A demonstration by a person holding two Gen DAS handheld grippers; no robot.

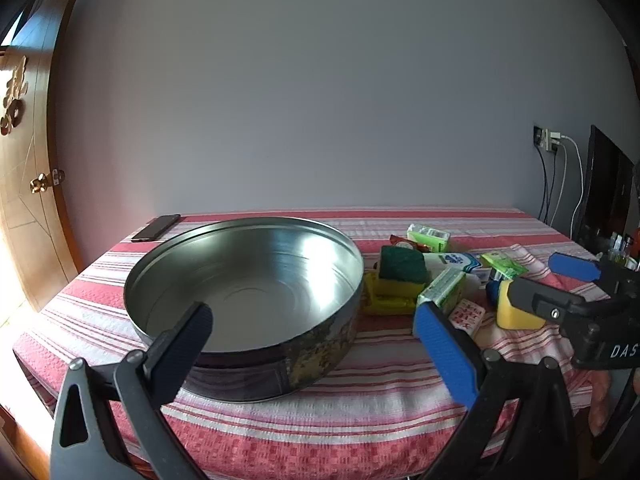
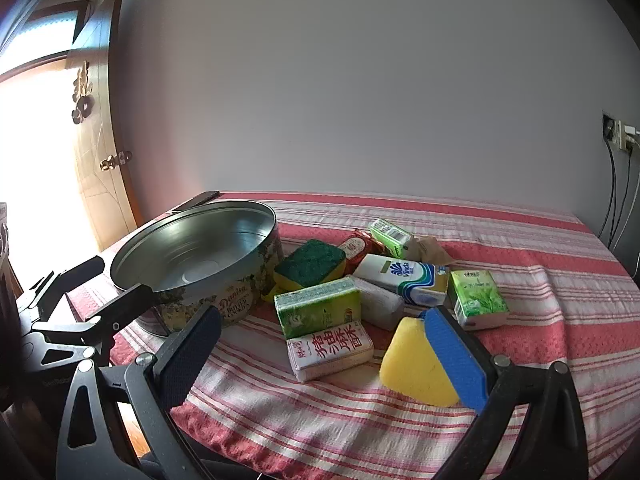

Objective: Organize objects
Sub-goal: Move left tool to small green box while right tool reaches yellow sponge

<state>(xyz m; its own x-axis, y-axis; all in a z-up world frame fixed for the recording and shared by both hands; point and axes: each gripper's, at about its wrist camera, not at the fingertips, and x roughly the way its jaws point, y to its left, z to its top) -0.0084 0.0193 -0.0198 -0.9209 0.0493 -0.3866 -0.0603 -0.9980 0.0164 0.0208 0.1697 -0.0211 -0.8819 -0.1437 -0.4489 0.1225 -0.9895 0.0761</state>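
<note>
The left gripper (image 1: 316, 344) hangs over the near edge of the table (image 1: 360, 412) with its jaws spread wide and nothing between them, its dark finger in front of the round tin (image 1: 244, 304) and its blue finger in front of the heap of packets. The right gripper (image 2: 332, 354) is likewise wide open and holds nothing; its blue finger overlaps the yellow sponge (image 2: 412, 364), and whether they touch cannot be told. The tin stands open on the left of the striped cloth (image 2: 540, 280), its near wall partly hidden by the left gripper in both views. Just to its right lie a green-topped sponge (image 2: 310, 266), a green tissue pack (image 2: 318, 308), a pack with red lettering (image 2: 330, 350), a white and blue tissue pack (image 2: 404, 278) and another green pack (image 2: 476, 298), bunched together and overlapping, so that a red wrapper (image 2: 356, 248) and a crumpled paper (image 2: 430, 250) behind them show only in part. A dark phone (image 1: 156, 228) lies at the far left corner of the table. At the right edge of the left view a dark screen (image 1: 604, 184) is cut off, with cables (image 1: 560, 184) hanging from a wall socket (image 1: 546, 139).
</note>
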